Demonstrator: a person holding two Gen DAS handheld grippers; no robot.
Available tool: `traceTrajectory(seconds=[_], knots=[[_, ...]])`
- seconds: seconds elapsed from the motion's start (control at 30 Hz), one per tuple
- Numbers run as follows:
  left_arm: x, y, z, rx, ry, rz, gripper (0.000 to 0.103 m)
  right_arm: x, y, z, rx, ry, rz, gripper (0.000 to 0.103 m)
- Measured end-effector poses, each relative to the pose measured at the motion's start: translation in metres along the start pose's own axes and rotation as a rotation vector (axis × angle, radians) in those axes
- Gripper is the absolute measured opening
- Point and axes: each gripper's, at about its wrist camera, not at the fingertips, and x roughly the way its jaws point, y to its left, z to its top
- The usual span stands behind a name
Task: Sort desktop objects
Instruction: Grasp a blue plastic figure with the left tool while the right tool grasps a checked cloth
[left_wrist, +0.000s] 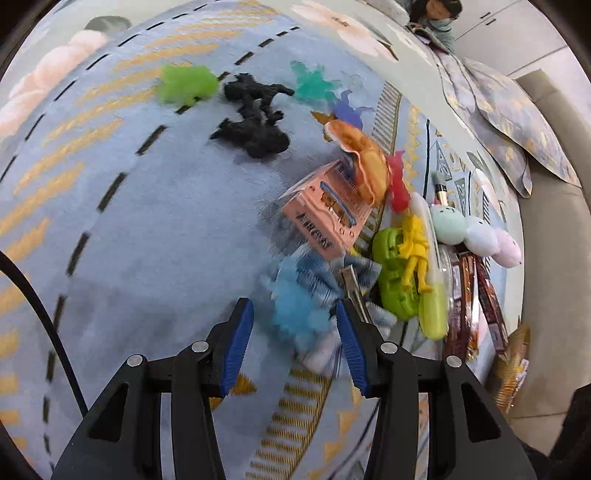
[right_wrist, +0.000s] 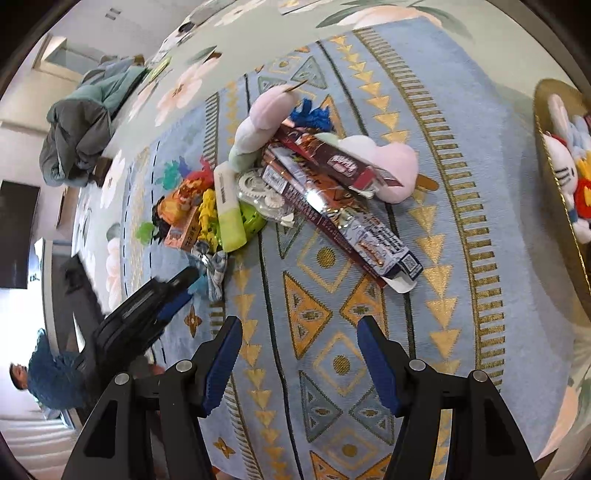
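My left gripper (left_wrist: 294, 314) is open, its blue pads either side of a light blue toy figure (left_wrist: 295, 306) lying on a plaid cloth (left_wrist: 325, 277); I cannot tell if the pads touch it. Beyond lie a pink box (left_wrist: 328, 210), a green toy (left_wrist: 391, 273) with a yellow figure (left_wrist: 415, 247), and a yellow-green highlighter (left_wrist: 430, 295). Farther off are two black figures (left_wrist: 255, 110) and a green figure (left_wrist: 186, 83). My right gripper (right_wrist: 299, 332) is open and empty above the rug, short of the pile with long snack boxes (right_wrist: 332, 199). The left gripper (right_wrist: 173, 291) shows at its left.
Pastel plush toys (left_wrist: 476, 232) lie at the pile's right, and also in the right wrist view (right_wrist: 384, 162). A gold-rimmed basket (right_wrist: 554, 199) with plush dolls stands at the far right. A quilt (left_wrist: 498, 114) lies beyond the rug. A person (left_wrist: 436, 14) sits at the back.
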Motion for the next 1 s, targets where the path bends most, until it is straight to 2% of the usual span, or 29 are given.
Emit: traceTrajectory(seconds=[0.03,0.1,0.17,0.27,0.43,0.47,0.53,0.57,0.73,0.8,0.87,0.97,1.0], knots=[[0.000,-0.001,0.000,0.002,-0.022,-0.003,0.040,0.000,0.002,0.000,-0.016,0.005,-0.007,0.063],[0.002,-0.003,-0.002,0.021,-0.023,-0.005,0.026,0.002,0.010,-0.001,-0.082,0.009,-0.035,0.063],[-0.003,-0.003,-0.006,0.046,-0.021,0.001,0.024,0.000,0.023,-0.003,-0.178,-0.032,-0.089,0.063],[-0.013,0.000,-0.010,0.072,-0.006,-0.009,0.024,-0.004,0.047,-0.005,-0.319,-0.121,-0.114,0.063],[-0.041,0.020,-0.015,0.081,-0.007,-0.023,0.023,0.022,0.081,0.000,-0.438,-0.138,-0.035,0.061],[-0.044,0.024,-0.014,0.079,-0.009,-0.020,0.023,0.033,0.091,0.001,-0.469,-0.139,-0.035,0.058],[-0.052,0.037,-0.013,0.068,-0.016,-0.007,0.024,0.056,0.113,0.002,-0.548,-0.121,-0.034,0.040],[-0.053,0.043,-0.011,0.058,-0.017,-0.002,0.024,0.064,0.121,0.001,-0.572,-0.122,-0.039,0.038],[-0.061,0.070,-0.003,0.012,-0.022,0.007,0.023,0.099,0.150,0.000,-0.658,-0.152,-0.111,0.036],[-0.065,0.074,-0.003,0.020,-0.031,0.008,0.023,0.109,0.158,0.002,-0.692,-0.171,-0.173,0.036],[-0.066,0.075,-0.004,0.031,-0.032,0.011,0.024,0.123,0.161,0.006,-0.694,-0.156,-0.217,0.036],[-0.065,0.080,-0.004,0.030,-0.020,0.005,0.024,0.142,0.157,0.013,-0.662,-0.110,-0.235,0.036],[-0.063,0.082,-0.005,0.020,-0.011,0.004,0.024,0.142,0.157,0.012,-0.662,-0.131,-0.232,0.036]])
